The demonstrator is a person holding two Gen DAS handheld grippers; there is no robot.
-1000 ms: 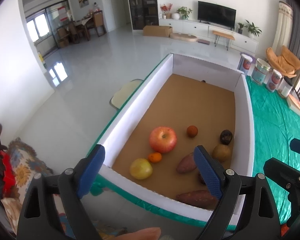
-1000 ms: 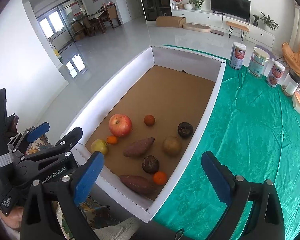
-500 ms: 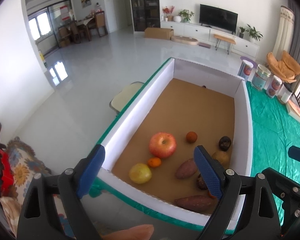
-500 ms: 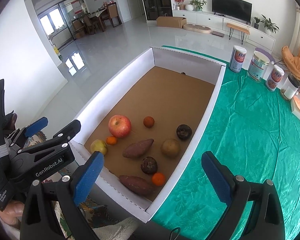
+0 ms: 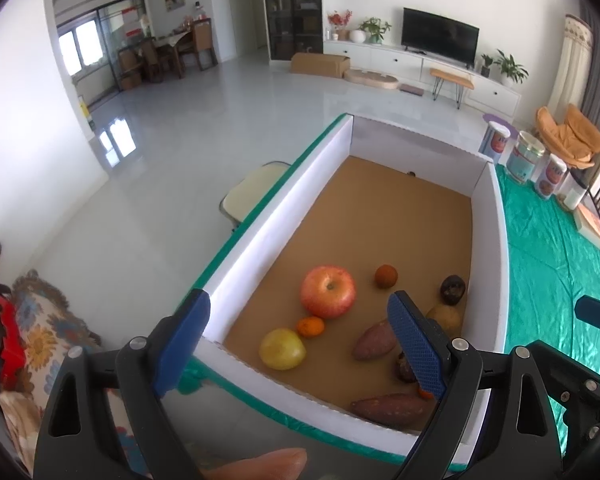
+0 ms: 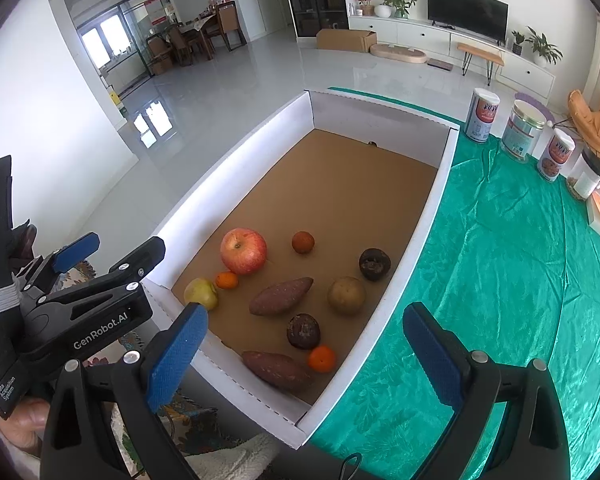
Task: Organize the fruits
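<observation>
- Left wrist view: the left gripper [image 5: 298, 340] is seen spread wide, with nothing between its blue pads and nothing touched.
- Beyond it a white-walled box [image 5: 260, 240] with a brown cardboard floor is seen on a green cloth [image 5: 552, 264].
- In the box's near end are noted a red apple [image 5: 327, 291], a yellow fruit [image 5: 282, 349], a small orange [image 5: 310, 327] touching the apple, a small reddish fruit [image 5: 386, 276], a dark round fruit [image 5: 453, 289], and two sweet potatoes [image 5: 374, 340], partly hidden by the right pad.
- The fruits are framed between and just beyond the fingertips, apart from them.
- Right wrist view: the right gripper [image 6: 300, 356] is likewise seen released, jaws wide, holding nothing.
- A tan round fruit [image 6: 346, 295], a second dark fruit [image 6: 303, 331] and a second orange [image 6: 321, 359] are seen here, the orange just beside the near sweet potato.
- The cluster lies ahead of and between the pads; the left pad overlaps the box's near wall in the picture.
</observation>
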